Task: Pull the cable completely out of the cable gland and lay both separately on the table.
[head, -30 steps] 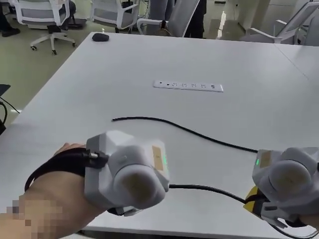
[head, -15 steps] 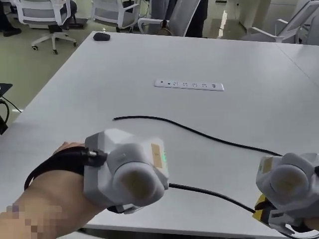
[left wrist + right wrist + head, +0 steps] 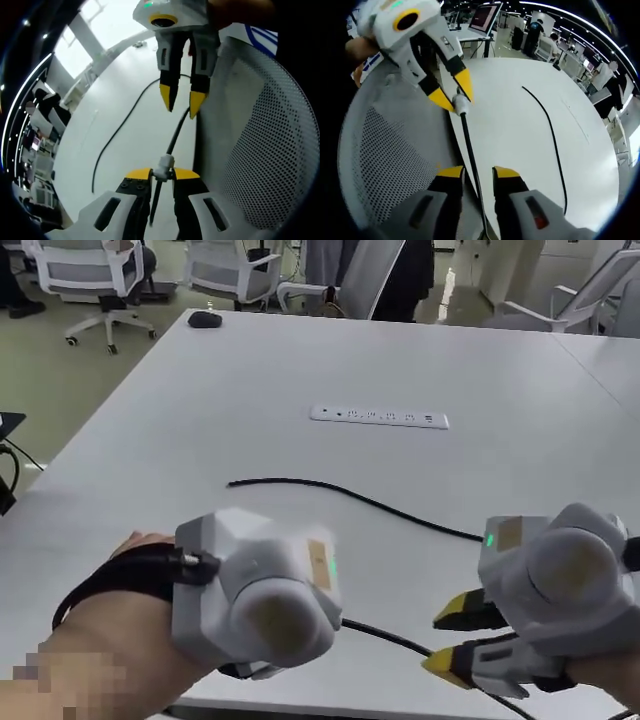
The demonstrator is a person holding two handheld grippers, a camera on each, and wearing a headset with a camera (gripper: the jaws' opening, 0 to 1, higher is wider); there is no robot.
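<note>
- Hazard, slip: the right gripper [image 3: 478, 172] is held with its jaws apart on either side of the cable [image 3: 469, 145], and nothing is gripped. If a pull is begun before they are closed, the cable is likely to be run through them without moving.
- Hazard, lost hold: the cable gland [image 3: 164, 167] is clamped only at the tips of the closed jaws of the left gripper [image 3: 162, 175]. A pull made off the gland's axis is judged liable to bind the cable in the seal, or to twist the gland out of that hold.
- Hazard, drop: the gland is held well on the near side of the power strip [image 3: 380, 417], about at the near edge of the table [image 3: 300, 370]. If released there, it may be dropped onto the mesh seat [image 3: 260, 140] instead of the table.
- Hazard, drag: the slack is laid in a long curve on the table, on the near side of the power strip, and may be swept along by a long pull.
- Axis, gland: the long axis is set along the left jaws and in line with the cable, roughly parallel to the power strip's length. The outlet end is pointed at the right gripper.
- Axis, cable: a straight run is led from the gland between the right jaws. A short tail is seen behind the gland, so the cable is not yet drawn out.
</note>
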